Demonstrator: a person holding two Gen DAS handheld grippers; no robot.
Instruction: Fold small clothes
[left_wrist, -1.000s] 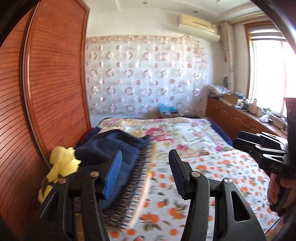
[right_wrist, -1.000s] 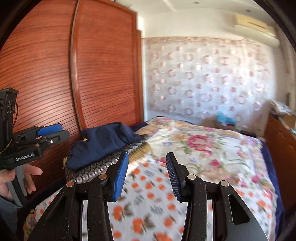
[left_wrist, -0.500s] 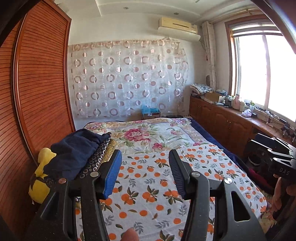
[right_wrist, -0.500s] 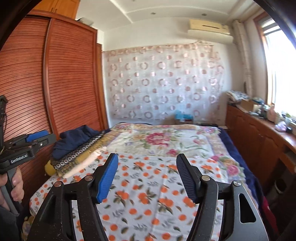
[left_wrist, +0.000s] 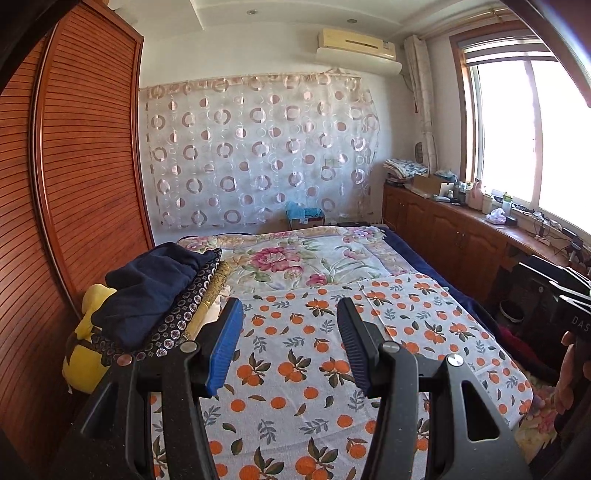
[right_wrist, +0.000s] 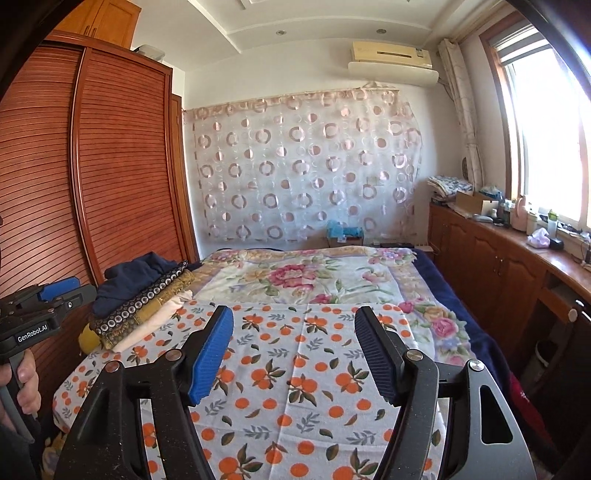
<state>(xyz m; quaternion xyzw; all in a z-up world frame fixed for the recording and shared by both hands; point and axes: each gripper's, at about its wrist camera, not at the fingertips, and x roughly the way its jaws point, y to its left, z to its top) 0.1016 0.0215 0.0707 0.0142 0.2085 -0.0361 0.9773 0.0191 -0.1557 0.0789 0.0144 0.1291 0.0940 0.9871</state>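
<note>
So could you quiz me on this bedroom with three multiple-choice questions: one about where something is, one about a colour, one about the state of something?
1. Where does the pile of folded clothes lie on the bed?
A. by the window
B. by the wooden wardrobe
C. at the foot of the bed

2. What colour is the fruit on the printed cloth?
A. orange
B. purple
C. green

3. How is the right gripper?
A. clamped on a sock
C. clamped on the cloth
B. jaws apart, nothing between them

Answers: 1 B, the pile sits on the bed's wardrobe side. 2 A, orange fruit with dark leaves. 3 B, the cloth lies flat below, untouched.
</note>
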